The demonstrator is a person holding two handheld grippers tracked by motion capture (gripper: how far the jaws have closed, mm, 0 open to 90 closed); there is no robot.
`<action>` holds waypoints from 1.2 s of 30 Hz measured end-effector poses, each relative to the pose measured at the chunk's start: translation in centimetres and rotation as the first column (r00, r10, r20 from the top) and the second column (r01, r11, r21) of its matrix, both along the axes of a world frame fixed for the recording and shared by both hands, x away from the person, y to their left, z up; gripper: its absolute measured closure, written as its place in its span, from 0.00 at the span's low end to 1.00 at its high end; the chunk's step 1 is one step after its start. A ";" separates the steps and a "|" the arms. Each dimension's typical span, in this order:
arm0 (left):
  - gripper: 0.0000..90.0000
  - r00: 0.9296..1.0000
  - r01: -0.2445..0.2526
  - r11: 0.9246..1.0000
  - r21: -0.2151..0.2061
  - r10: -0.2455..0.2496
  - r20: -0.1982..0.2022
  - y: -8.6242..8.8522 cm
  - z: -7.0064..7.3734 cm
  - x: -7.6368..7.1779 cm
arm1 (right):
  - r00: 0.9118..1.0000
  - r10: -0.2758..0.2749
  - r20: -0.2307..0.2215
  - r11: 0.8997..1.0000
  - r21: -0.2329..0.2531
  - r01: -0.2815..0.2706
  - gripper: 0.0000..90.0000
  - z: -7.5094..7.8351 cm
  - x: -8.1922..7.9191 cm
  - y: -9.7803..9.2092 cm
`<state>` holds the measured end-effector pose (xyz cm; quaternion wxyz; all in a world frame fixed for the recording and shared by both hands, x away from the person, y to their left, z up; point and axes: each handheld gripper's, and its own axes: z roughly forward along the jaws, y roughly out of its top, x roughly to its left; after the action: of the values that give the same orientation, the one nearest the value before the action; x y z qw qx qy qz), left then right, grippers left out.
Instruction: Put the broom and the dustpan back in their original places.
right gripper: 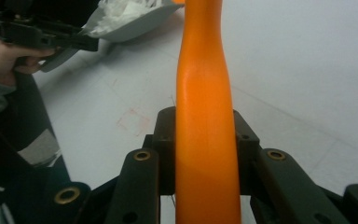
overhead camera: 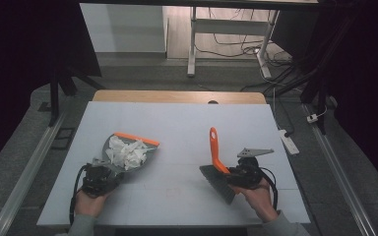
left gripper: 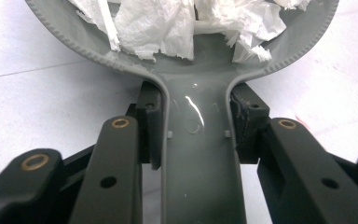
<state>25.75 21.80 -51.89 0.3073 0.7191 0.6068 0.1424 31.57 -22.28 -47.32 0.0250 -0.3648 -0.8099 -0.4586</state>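
Note:
A grey dustpan (overhead camera: 109, 147) with an orange front lip rests on the white table at the left, holding crumpled white paper (overhead camera: 125, 152). My left gripper (overhead camera: 98, 178) is shut on the dustpan's grey handle (left gripper: 199, 154), one jaw on each side; the torn paper (left gripper: 168, 28) fills the pan ahead. At the right, my right gripper (overhead camera: 240, 174) is shut on the orange handle (right gripper: 205, 130) of a hand brush (overhead camera: 216, 164), whose grey bristles (overhead camera: 217, 184) point toward the table's near edge. In the right gripper view the dustpan (right gripper: 126, 21) and the other hand lie at the upper left.
The white table top (overhead camera: 187, 123) has a wooden strip along its far edge. Beyond it stand a white desk frame (overhead camera: 193, 44) and loose cables on the floor. A white power strip (overhead camera: 289, 140) lies on the floor to the table's right.

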 end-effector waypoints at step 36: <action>0.52 0.992 -0.117 0.993 -0.009 0.117 -0.052 -0.4 -1.3 2.5 | 0.989 -0.130 -0.070 0.975 -0.190 0.115 0.67 -3.1 3.7 -1.4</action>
<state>28.30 21.36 -53.15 0.2871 0.6838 0.6564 0.1383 35.25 -23.67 -50.47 -0.0043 -0.4332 -0.8234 -0.3667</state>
